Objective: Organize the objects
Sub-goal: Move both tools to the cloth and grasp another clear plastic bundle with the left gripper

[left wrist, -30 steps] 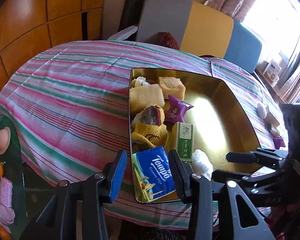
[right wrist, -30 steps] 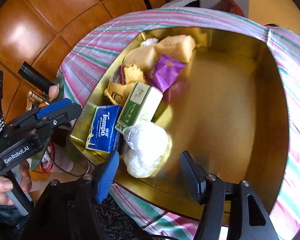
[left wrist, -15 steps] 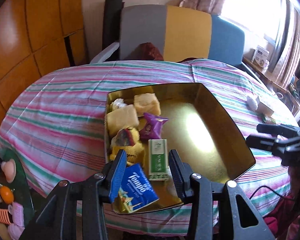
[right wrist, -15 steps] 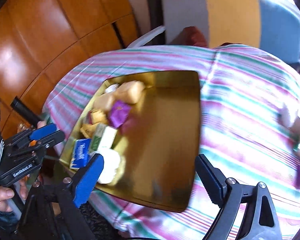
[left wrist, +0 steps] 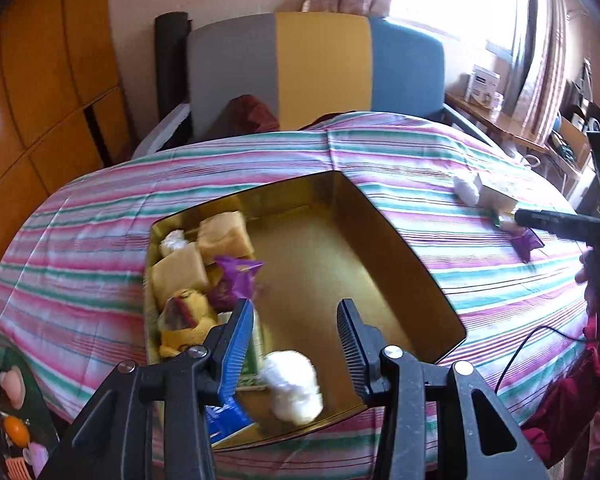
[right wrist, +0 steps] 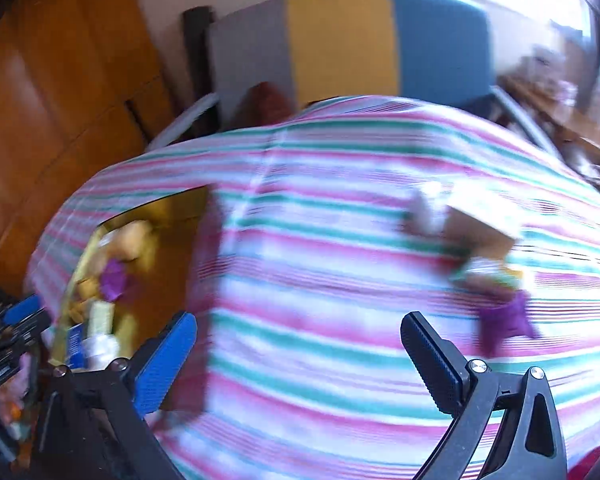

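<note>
Round table under a pink, green and white striped cloth (left wrist: pixel 260 168); gold tin tray (left wrist: pixel 380 216) sits on it toward the near edge. Along the tray's left wall, far to near: small white wrapped piece (left wrist: pixel 173 242), two tan sponge-like blocks (left wrist: pixel 225 232), purple snack packet (left wrist: pixel 238 276), yellow plush toy (left wrist: pixel 184 320), green-and-white box (left wrist: pixel 256 354) partly behind a finger, blue Tempo tissue pack (left wrist: pixel 224 420) at the near corner. White crumpled wad (left wrist: pixel 294 386) lies on the tray floor near the front wall; rest of tray floor bare. Left gripper (left wrist: pixel 292 346) hangs over the tray's near end, jaws part open, nothing clamped; the white wad shows below the gap, pads not touching it. Right gripper (right wrist: pixel 300 364) is over bare striped cloth to the right of the tray, jaws opening, now very wide, nothing between them; view heavily blurred. Loose items remain on the cloth at the right side, well apart from the tray: white wad (left wrist: pixel 466 190), pale box (left wrist: pixel 498 194) just beside it, purple packet (left wrist: pixel 526 242) nearer the edge. Grey, yellow and blue chair back (left wrist: pixel 320 68) stands beyond the table
</note>
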